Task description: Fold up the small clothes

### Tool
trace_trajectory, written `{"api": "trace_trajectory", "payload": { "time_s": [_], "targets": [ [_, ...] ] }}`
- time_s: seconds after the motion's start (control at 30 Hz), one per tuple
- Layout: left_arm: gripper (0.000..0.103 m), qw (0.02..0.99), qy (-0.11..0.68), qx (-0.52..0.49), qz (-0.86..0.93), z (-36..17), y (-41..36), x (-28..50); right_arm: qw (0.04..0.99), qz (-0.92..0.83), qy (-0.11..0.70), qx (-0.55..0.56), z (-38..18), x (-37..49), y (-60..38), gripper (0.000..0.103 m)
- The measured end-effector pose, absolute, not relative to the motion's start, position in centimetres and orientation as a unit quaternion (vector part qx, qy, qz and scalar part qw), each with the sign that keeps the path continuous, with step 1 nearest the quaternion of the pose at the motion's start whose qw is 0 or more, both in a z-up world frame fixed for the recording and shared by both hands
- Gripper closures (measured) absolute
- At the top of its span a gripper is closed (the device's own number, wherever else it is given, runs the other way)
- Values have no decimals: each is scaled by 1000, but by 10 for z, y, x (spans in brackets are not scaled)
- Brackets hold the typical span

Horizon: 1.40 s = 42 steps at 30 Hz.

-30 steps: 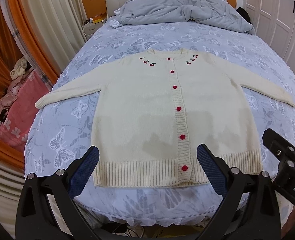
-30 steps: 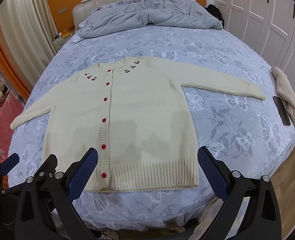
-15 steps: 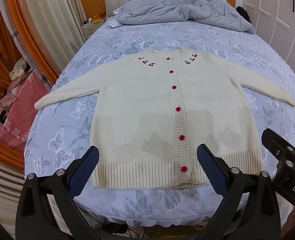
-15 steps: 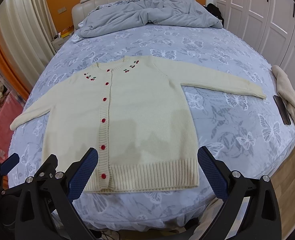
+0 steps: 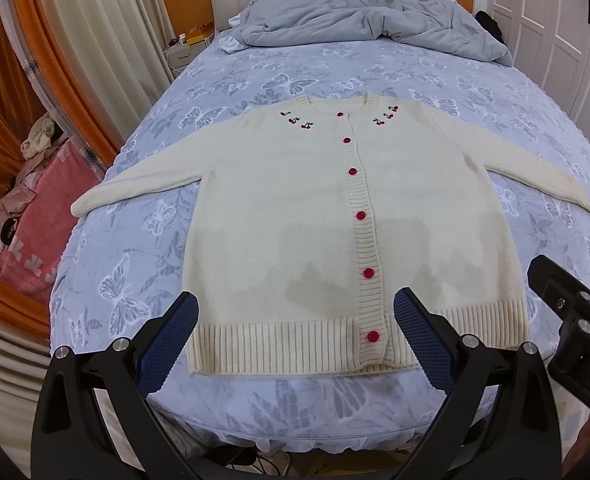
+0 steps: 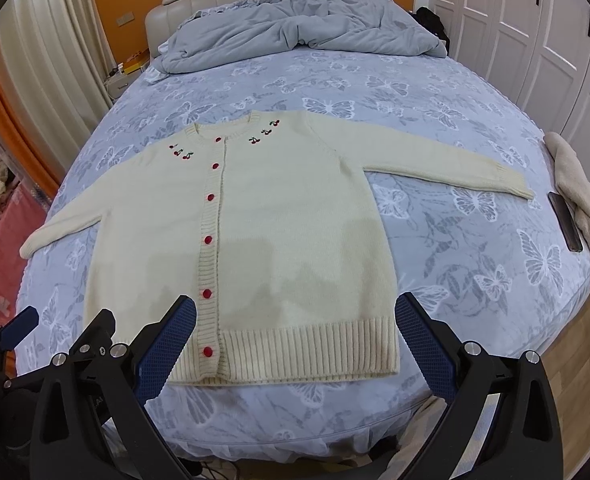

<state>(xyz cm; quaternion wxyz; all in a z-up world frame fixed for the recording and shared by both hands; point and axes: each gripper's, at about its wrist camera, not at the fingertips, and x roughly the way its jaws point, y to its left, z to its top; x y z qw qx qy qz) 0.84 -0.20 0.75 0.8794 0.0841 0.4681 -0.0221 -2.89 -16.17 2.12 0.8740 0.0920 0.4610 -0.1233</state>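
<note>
Lying flat and face up on the bed [image 5: 255, 76]: cream cardigan [image 5: 295, 224], buttoned all the way, both sleeves spreading out toward 9 and 3 o'clock, ribbed hem sitting near the foot edge at 6. Hovering just short of that hem, apart from it: left gripper [image 5: 295, 336], spread wide, gripping nothing. Same deal with the right gripper [image 6: 295, 340], gaping wide and carrying nothing, hanging just beside the left one. Bunching up at 12 o'clock by the headboard: grey duvet [image 6: 295, 28]. Resting at 3 o'clock near the bed edge: beige cloth [image 6: 579, 196] with a dark phone [image 6: 565, 222] touching it.
</note>
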Motion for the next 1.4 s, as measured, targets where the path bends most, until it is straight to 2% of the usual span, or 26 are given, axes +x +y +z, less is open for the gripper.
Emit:
{"api": "trace_trajectory", "payload": {
  "time_s": [0.8,0.9,1.1,1.27,1.4],
  "targets": [
    [7,870,486,77,-25,-5,0,19,867,-108,473,115,0,-12,-178,5],
    [7,863,500,64,-19,-13,6,31,862,-98,471,158,-16,-4,-219,5],
    [7,858,512,32,-4,-33,28,56,848,-202,443,210,-50,21,-386,6],
    [7,856,514,50,14,-57,28,78,794,-295,440,300,-92,42,-541,20],
    [7,850,525,50,19,-74,25,96,757,-317,417,391,-125,46,-613,22]
  ]
}}
